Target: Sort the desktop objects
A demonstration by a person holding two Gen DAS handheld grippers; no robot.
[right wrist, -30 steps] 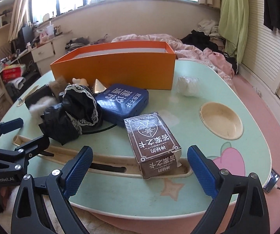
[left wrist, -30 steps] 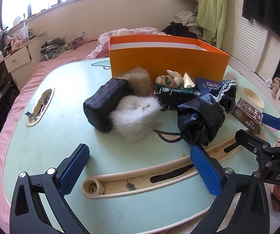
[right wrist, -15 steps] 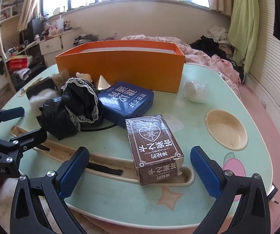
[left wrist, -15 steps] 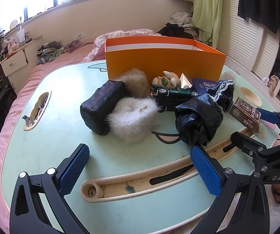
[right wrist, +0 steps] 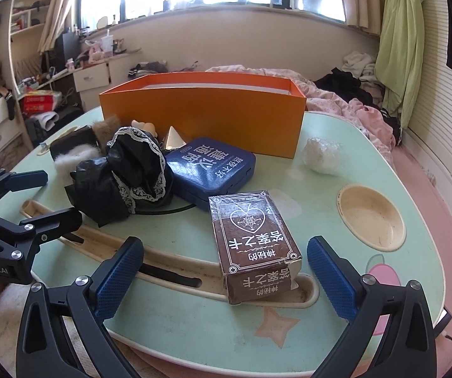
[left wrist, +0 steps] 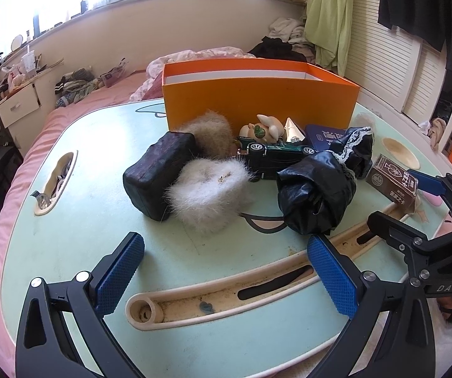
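Both tongs stand wide and empty: right tongs (right wrist: 224,271) straddle the brown card box (right wrist: 252,245) low in frame; left tongs (left wrist: 226,271) sit below the white fur pouch (left wrist: 208,193).

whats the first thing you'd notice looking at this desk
The bright orange box at the back of the mint-green table draws the eye first. In front of it lies a jumble: a crumpled black bag, a white fur pouch, a green toy car. Nearer, a brown card box lies between the right claw's open fingers.

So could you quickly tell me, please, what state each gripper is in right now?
Left gripper: open, holding nothing.
Right gripper: open, jaws have just been opening; brown printed cardboard box lies between them, not gripped.
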